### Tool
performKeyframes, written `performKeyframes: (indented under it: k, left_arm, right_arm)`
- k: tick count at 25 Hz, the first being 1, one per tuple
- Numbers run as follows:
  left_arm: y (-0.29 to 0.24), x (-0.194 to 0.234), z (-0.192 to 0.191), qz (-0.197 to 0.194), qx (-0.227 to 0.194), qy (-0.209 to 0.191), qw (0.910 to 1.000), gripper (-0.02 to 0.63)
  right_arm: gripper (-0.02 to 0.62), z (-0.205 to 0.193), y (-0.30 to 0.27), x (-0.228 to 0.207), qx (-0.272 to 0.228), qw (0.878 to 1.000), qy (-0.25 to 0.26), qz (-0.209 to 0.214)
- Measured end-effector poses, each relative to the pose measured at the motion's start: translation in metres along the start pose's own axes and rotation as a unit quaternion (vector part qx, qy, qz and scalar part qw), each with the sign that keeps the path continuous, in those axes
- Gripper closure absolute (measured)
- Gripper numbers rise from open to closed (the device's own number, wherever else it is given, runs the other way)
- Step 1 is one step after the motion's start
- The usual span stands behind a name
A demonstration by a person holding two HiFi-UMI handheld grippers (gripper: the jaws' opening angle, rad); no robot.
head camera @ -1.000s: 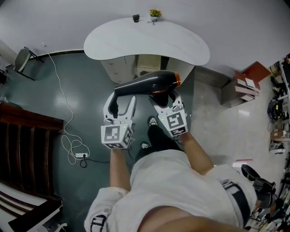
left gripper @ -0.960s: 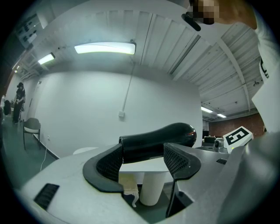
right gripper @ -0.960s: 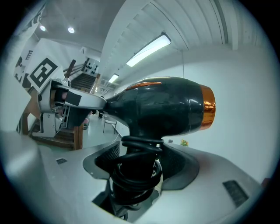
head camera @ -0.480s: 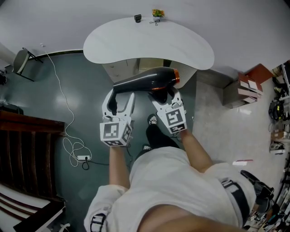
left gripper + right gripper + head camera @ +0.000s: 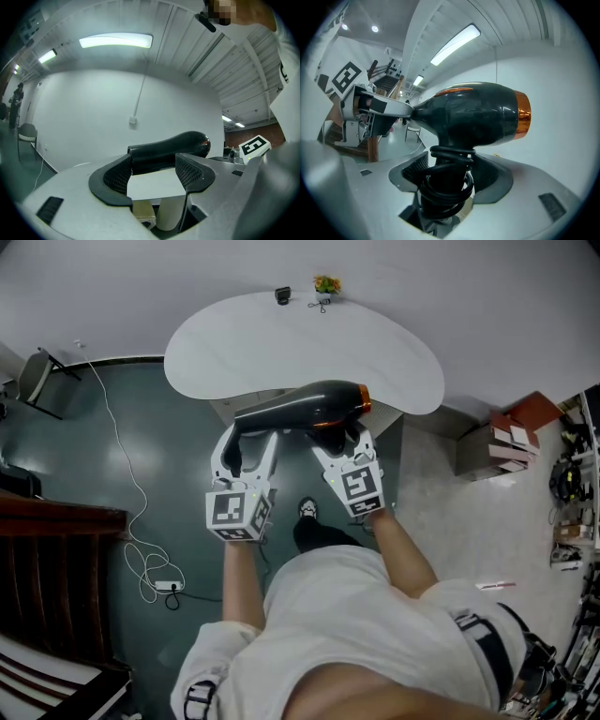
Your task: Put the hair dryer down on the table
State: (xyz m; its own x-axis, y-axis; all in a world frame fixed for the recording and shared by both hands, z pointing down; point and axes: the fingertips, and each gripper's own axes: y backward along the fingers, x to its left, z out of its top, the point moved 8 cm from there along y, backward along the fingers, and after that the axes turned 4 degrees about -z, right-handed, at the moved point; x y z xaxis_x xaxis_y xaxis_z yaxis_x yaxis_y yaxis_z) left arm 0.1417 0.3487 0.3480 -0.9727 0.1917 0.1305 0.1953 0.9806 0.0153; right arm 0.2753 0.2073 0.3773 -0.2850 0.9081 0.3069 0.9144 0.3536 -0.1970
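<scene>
Head view: the left gripper (image 5: 247, 448) and the right gripper (image 5: 341, 444) carry the hair dryer (image 5: 309, 409) between them. It lies roughly level, with its orange-ringed end on the right gripper's side.

Left gripper view: the jaws stand wide apart. The dryer's black handle (image 5: 164, 151) lies across their tips, its butt end at the left pad and the rest passing over the right jaw.

Right gripper view: the jaws are closed on the coiled cord (image 5: 447, 180) beneath the dryer's body, which sits just above the fingertips.

Just ahead of both grippers runs the near edge of the table (image 5: 281, 338), a white kidney-shaped top. The dryer is held in the air and overlaps that edge; it does not lie on the top. At the top's far edge, well beyond the jaws, stand a potted plant (image 5: 324, 284) and a dark object (image 5: 282, 295) too small to identify.

Below and left of the left gripper is a dark green floor (image 5: 112, 456), where a white cable (image 5: 131, 484) runs to a power strip (image 5: 161, 584). Farther left, a chair (image 5: 36, 376) and some wooden furniture (image 5: 47, 540) are cut off by the frame. Right of the right gripper stand stacked boxes (image 5: 506, 423).

Behind the grippers, the person's shirt (image 5: 347, 615) hides the floor. The table's support is mostly hidden behind the dryer.
</scene>
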Motion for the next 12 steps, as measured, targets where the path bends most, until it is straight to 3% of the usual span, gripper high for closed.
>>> performKeyframes:
  k: [12]
  left_arm:
    - [-0.098, 0.05, -0.004, 0.017, 0.017, 0.006, 0.9997, 0.299]
  right_arm:
    - [0.316, -0.011, -0.098, -0.057, 0.015, 1.0, -0.016, 0.022]
